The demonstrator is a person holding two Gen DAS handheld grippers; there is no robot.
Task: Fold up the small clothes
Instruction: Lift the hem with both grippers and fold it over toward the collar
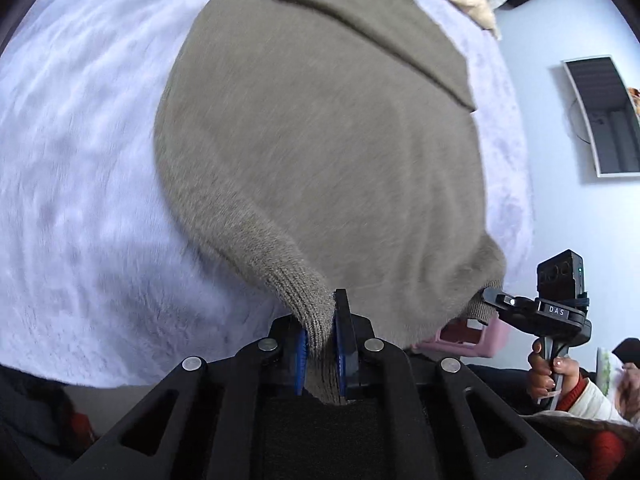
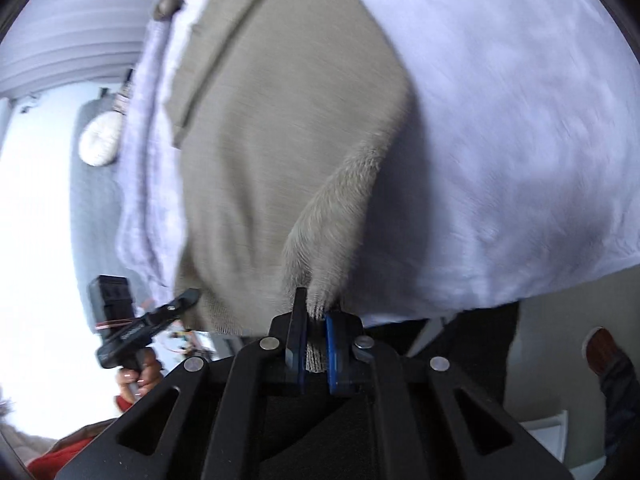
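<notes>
While both tools are clamping the ribbed hem of the sweater, left tool and right tool are each lifting a near corner; ahead, the body is lying on the bed. One fold seems underway, others pending.

Both wrist views look closely down their fingers, sharing the sweater.
</notes>
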